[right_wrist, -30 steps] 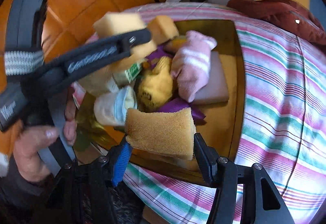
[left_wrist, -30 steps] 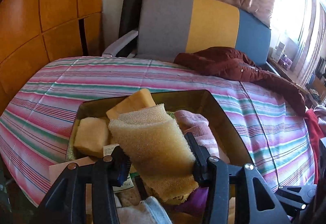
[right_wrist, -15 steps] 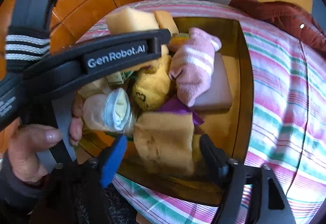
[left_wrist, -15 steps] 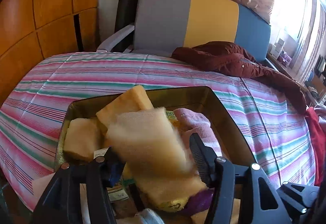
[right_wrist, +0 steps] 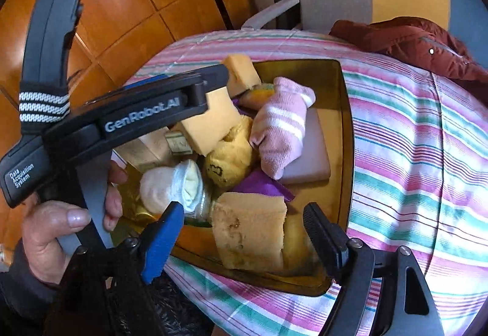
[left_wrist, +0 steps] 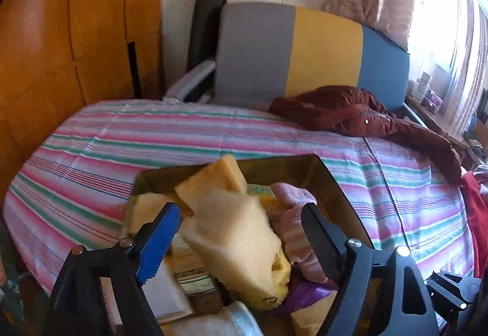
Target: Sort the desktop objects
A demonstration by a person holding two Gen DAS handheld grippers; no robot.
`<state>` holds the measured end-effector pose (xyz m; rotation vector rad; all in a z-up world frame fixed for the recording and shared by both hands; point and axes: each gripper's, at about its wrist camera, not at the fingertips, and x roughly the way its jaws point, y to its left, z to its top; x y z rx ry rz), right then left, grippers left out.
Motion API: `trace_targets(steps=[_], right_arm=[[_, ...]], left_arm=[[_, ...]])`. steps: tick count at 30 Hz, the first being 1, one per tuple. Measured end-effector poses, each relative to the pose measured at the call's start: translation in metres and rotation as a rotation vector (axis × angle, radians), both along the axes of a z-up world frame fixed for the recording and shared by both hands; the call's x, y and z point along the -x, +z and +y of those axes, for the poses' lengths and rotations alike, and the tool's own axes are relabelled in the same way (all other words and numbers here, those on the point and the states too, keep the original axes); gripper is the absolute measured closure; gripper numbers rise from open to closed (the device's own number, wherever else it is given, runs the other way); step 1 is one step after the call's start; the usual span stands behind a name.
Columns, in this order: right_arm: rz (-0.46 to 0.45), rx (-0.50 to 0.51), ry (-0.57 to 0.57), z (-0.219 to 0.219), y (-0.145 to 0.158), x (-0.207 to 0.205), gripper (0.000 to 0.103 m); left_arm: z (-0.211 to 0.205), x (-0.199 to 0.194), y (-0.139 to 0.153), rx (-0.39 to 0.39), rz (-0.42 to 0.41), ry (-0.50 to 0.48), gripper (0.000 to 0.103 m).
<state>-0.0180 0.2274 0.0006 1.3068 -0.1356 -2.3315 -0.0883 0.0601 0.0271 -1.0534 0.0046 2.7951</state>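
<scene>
A dark gold tray (right_wrist: 346,134) on the striped table holds several sponges, socks and papers. My left gripper (left_wrist: 241,238) is open above it, a pale yellow sponge (left_wrist: 235,232) lying loose between its jaws on the pile. My right gripper (right_wrist: 244,232) is open over the tray's near edge, a tan sponge (right_wrist: 253,229) resting in the tray between its jaws. A pink striped sock (right_wrist: 282,128), a white sock (right_wrist: 170,186) and a yellow plush (right_wrist: 228,159) lie in the tray. The left gripper's body (right_wrist: 122,122) crosses the right wrist view.
A dark red jacket (left_wrist: 360,113) lies at the table's far right. A grey, yellow and blue chair (left_wrist: 305,49) stands behind the table. Orange wood panels (left_wrist: 61,30) line the left wall. The striped tablecloth (left_wrist: 152,134) surrounds the tray.
Both grippers have opened. Each sponge has dropped from its jaws into the tray pile. The left gripper has pulled back and risen a little.
</scene>
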Motion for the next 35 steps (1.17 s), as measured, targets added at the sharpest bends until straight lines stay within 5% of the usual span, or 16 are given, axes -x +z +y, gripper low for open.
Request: trace_targets(steps=[19,25,35], right_arm=[[0.075,-0.029,-0.028,-0.005,0.005,-0.029,0.015],[0.080,-0.030,-0.039,-0.003,0.006,-0.035,0.014],[0.096,-0.037,-0.076,0.007,0.005,-0.035,0.012]], left_arm=[[-0.005,-0.079,0.061,0.086,0.198,0.184,0.019],[-0.010,-0.078,0.055,0.026,0.130,0.179,0.019],[-0.007,-0.082,0.043,0.062,0.144,0.209,0.034]])
